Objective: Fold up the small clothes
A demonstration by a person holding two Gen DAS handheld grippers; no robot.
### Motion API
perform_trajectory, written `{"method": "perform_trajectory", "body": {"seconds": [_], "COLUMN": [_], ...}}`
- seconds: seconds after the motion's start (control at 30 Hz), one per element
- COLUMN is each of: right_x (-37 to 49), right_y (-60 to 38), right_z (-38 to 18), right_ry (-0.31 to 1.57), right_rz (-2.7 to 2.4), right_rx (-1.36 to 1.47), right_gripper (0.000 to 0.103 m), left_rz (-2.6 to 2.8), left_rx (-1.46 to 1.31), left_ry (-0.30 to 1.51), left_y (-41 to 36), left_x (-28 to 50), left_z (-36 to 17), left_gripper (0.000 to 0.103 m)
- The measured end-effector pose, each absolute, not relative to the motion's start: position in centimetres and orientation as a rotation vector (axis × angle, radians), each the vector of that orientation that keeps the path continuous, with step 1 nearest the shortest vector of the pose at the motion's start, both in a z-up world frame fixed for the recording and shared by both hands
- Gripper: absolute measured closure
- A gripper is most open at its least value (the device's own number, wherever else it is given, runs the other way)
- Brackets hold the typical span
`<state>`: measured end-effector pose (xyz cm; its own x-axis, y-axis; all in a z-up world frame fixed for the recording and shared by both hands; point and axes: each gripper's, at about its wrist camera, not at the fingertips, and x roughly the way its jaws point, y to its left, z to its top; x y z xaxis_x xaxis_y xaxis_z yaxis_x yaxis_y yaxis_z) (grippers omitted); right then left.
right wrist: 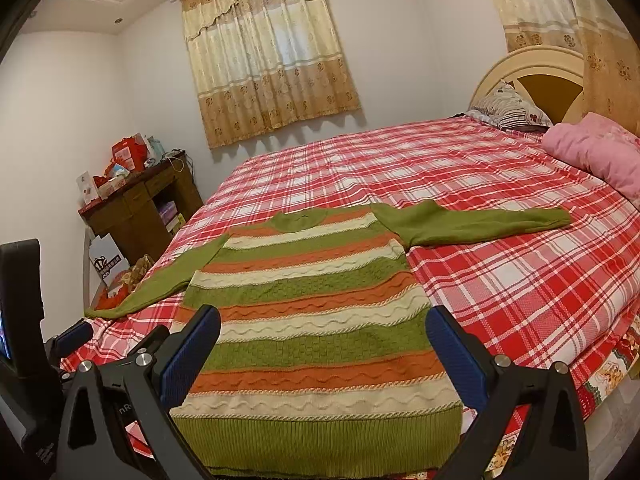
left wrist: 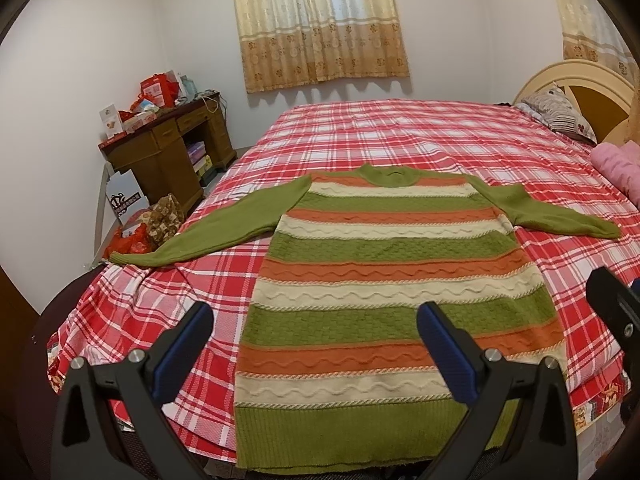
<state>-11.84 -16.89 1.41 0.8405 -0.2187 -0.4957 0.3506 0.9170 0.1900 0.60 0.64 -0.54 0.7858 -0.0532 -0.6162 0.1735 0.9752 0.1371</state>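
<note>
A knitted sweater (left wrist: 384, 280) with green, orange and cream stripes lies flat and face up on the red plaid bed (left wrist: 400, 140), hem toward me, both green sleeves spread out sideways. It also shows in the right wrist view (right wrist: 316, 312). My left gripper (left wrist: 314, 320) is open and empty, held above the sweater's lower left part. My right gripper (right wrist: 324, 324) is open and empty above the lower body of the sweater. The right gripper's black edge (left wrist: 612, 304) shows at the right of the left wrist view.
A brown wooden desk (left wrist: 168, 148) with red boxes stands left of the bed, with bags (left wrist: 140, 228) on the floor beside it. A pink quilt (right wrist: 592, 148) and a pillow (right wrist: 508, 108) lie by the headboard at the right. Curtains hang on the far wall.
</note>
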Motion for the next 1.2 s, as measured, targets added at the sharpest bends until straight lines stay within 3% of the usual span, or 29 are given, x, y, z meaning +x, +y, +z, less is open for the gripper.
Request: {"method": "perform_trajectory", "body": {"seconds": [1.2], "right_x": [-11.55], "right_y": [-16.53], "right_z": [1.04], "right_ry": [0.506], "right_rz": [-0.296], "right_rx": [0.282], "right_gripper": [0.001], "left_rz": [-0.129], "left_rx": [0.178], "left_ry": [0.672], "left_y": [0.46], "left_x": [0.51], "left_z": [-0.97], "left_gripper": [0.000]}}
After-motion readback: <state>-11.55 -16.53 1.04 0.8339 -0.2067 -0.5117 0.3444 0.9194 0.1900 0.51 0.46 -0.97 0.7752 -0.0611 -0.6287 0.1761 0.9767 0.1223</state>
